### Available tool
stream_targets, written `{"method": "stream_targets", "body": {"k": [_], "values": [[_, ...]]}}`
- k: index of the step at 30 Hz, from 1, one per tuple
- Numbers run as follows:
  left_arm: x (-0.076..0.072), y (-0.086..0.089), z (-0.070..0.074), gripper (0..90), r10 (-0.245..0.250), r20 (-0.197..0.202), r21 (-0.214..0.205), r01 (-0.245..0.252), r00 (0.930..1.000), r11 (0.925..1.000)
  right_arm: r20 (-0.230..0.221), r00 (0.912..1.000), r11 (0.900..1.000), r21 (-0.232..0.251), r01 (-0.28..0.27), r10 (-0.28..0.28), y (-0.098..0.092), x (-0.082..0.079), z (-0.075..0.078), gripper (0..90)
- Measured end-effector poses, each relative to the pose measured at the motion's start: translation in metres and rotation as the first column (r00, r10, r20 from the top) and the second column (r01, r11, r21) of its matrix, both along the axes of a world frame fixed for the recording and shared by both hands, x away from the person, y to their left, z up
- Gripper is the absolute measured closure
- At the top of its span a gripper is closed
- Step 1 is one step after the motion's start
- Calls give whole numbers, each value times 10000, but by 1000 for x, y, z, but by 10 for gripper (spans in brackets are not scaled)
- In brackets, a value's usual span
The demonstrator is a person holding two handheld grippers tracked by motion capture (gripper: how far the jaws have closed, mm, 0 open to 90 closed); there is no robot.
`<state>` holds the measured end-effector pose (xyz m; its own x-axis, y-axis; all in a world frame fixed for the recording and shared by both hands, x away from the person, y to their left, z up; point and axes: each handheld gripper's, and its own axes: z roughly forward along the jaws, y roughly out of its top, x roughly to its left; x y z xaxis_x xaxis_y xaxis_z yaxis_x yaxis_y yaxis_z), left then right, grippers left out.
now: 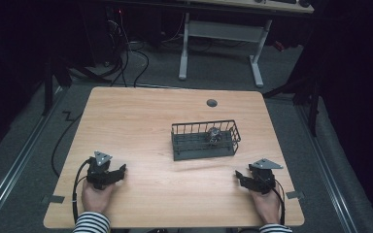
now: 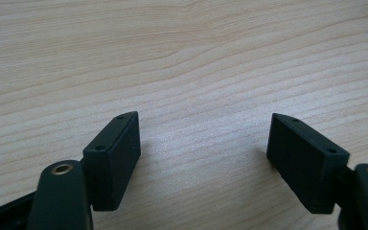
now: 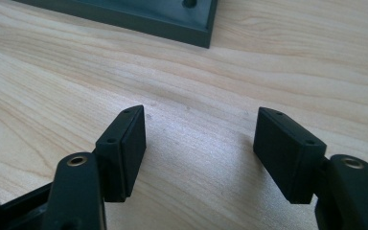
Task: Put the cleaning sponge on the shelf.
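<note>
**Table stock: two grippers, one basket**

Left gripper: jaws apart, empty, resting at the near left of the table. Wire basket: right of centre, long axis across, a small metallic item inside. Right gripper: jaws spread, empty, nearer the basket, which lies ahead and leftward.
</note>
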<state>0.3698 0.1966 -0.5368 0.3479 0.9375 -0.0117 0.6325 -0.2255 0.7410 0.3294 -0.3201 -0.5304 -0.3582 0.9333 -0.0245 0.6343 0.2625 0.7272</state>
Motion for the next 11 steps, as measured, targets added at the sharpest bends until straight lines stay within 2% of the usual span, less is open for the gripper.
{"method": "stream_targets", "body": {"k": [1,3,11], "values": [[0,0,0,277,-1,11,-3,1,10000,10000,88,10000,9999,-116,19,-18,2,-1,0,359],[0,0,0,276,-11,-2,3,11,10000,10000,-34,10000,9999,88,83,-83,0,0,0,362],[0,0,0,275,24,0,21,-24,10000,10000,-22,9999,9999,61,116,-116,0,0,0,359]]}}
